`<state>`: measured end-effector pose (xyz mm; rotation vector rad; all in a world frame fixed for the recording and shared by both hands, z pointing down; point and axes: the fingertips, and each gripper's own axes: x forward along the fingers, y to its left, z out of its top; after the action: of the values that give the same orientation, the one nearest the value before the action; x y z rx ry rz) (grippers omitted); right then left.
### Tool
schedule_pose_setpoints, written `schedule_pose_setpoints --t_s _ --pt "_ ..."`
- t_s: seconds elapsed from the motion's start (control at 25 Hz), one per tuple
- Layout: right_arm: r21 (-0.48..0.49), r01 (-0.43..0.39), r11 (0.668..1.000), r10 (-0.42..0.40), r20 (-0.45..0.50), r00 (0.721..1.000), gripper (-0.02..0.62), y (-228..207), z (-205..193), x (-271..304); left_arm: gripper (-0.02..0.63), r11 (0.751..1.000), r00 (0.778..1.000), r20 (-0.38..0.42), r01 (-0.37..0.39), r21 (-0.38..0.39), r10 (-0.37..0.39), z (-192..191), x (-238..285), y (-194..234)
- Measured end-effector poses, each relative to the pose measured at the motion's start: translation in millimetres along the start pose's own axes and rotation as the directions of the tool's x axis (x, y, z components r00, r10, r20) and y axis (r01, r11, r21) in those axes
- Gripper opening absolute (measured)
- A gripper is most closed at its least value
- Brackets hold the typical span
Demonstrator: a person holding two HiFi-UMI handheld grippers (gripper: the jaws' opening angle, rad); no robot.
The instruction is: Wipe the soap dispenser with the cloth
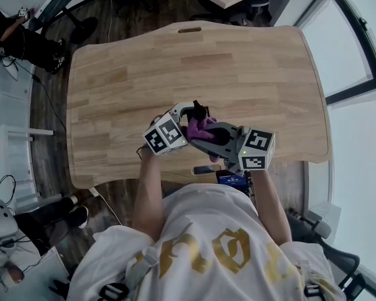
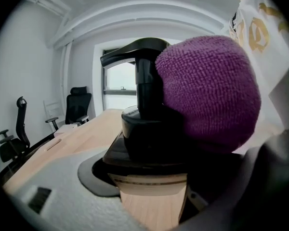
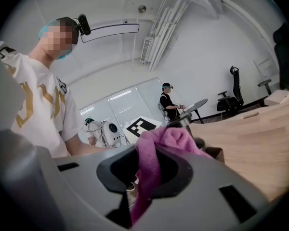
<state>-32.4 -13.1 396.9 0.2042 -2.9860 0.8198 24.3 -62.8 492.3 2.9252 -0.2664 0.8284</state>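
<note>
The left claw (image 1: 191,110) is gripping the soap dispenser (image 2: 144,129) while the right claw (image 1: 203,132), pinching the cloth (image 3: 149,167), is pressing it on; next it probably needs rubbing around.

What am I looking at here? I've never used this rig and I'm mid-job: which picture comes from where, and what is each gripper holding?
There is no robot arm: a person holds a two-jaw gripper in each hand. The head view looks down from the person's head onto a wooden table. The other two views ride on the grippers and look along their jaws. The left gripper is shut on a black pump soap dispenser. The right gripper is shut on a purple cloth, bunched against the dispenser's upper part. The cubes with square markers are parts of the grippers. Nothing else shows on the table top in the head view.
</note>
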Motion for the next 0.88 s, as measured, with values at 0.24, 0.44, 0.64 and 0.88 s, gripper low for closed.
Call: schedule_pose_setpoints --t_s 0.24,0.44,0.64,0.88 --pt "-0.013 -0.001 1.000 0.001 0.035 0.999 0.054 -4 11 -12 0.362 1.000 1.000 0.026 -0.002 -0.016 0.002 5 -7 1" --pt "-0.025 -0.006 1.000 0.008 0.070 0.998 0.054 -2 17 -16 0.360 1.000 0.998 0.058 -0.009 -0.015 0.010 12 -14 2" --pt "-0.028 0.016 0.999 -0.014 0.078 0.997 0.054 -7 18 -23 0.360 0.999 0.997 0.075 -0.001 -0.035 0.003 10 -17 3" --pt "0.009 0.036 0.999 -0.037 0.156 0.987 0.054 -13 28 -36 0.360 0.999 0.996 0.086 0.015 -0.038 -0.011 13 -24 -1"
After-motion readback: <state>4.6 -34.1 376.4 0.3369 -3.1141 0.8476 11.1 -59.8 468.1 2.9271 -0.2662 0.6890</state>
